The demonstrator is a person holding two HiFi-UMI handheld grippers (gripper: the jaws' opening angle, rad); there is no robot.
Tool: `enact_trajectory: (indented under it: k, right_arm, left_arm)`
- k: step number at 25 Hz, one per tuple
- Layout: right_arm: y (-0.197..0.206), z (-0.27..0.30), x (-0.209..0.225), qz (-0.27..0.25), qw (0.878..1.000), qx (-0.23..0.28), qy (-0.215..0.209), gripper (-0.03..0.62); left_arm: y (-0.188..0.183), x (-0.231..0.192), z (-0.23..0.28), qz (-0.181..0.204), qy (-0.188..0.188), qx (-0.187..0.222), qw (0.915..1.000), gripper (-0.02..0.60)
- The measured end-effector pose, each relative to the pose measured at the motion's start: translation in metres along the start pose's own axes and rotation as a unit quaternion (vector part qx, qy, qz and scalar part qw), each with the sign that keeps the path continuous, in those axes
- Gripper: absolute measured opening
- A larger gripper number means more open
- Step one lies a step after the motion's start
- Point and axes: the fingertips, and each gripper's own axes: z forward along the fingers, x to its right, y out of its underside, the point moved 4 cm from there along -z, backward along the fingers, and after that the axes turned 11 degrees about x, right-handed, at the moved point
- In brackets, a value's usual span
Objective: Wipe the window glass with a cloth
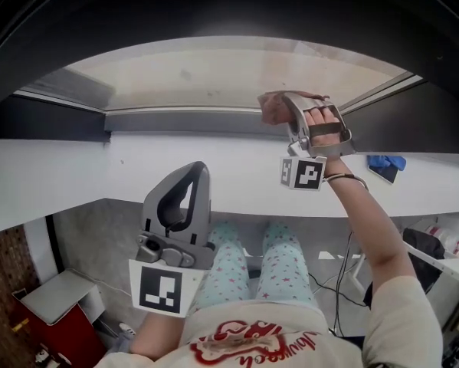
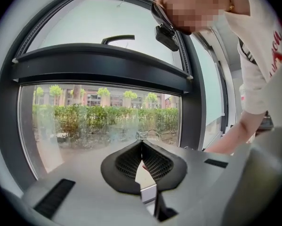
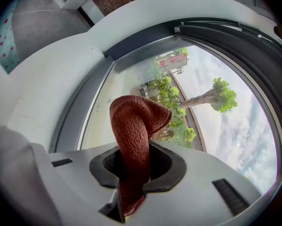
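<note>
Right tongs (image 1: 284,102) sit upper right of centre in the head view. They reach across the white surface (image 1: 99,171) to the lower edge of the window glass (image 1: 214,71). A reddish-brown cloth (image 1: 269,110) is bunched at their tip, against the pane or just short of it; I cannot tell which. The left tongs (image 1: 192,176) hang at lower centre-left, well back from the glass, probably kept clear because wiping needs only one hand. A blue rag (image 1: 386,162) lies at the right end of the surface. A red box (image 1: 53,328) shows in the lower left corner; what it holds is hidden.

From the left gripper view, the jaws meet at their tips with nothing between them, facing the pane and the hedges outside.

From the right gripper view, the jaws are clamped on the cloth's lower part at bottom centre. Its free end stands up and folds over toward the glass, which should give a soft pad to press and drag.
</note>
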Motion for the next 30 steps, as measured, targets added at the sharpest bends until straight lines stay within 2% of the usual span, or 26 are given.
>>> enact_trajectory:
  k: [3, 10, 21, 26, 30]
  right_arm:
    - [0.008, 0.006, -0.018, 0.001, 1.0, -0.007, -0.017, 0.088]
    - [0.011, 0.024, -0.058, -0.018, 0.999, -0.005, -0.035, 0.089]
    - [0.02, 0.05, -0.111, -0.028, 0.999, -0.004, -0.041, 0.089]
    - [0.025, 0.062, -0.141, -0.027, 0.998, -0.004, -0.056, 0.089]
    - [0.032, 0.072, -0.168, -0.023, 0.996, -0.014, -0.084, 0.089]
  left_arm:
    - [0.01, 0.005, 0.008, 0.003, 0.004, 0.001, 1.0, 0.021]
    - [0.023, 0.011, 0.027, -0.017, 0.015, 0.008, 0.9997, 0.021]
    - [0.071, -0.003, 0.016, -0.024, 0.008, -0.023, 0.9994, 0.021]
    - [0.085, -0.003, 0.014, -0.022, 0.008, -0.032, 0.9992, 0.021]
    - [0.083, 0.0, 0.015, -0.022, 0.01, -0.026, 0.9994, 0.021]
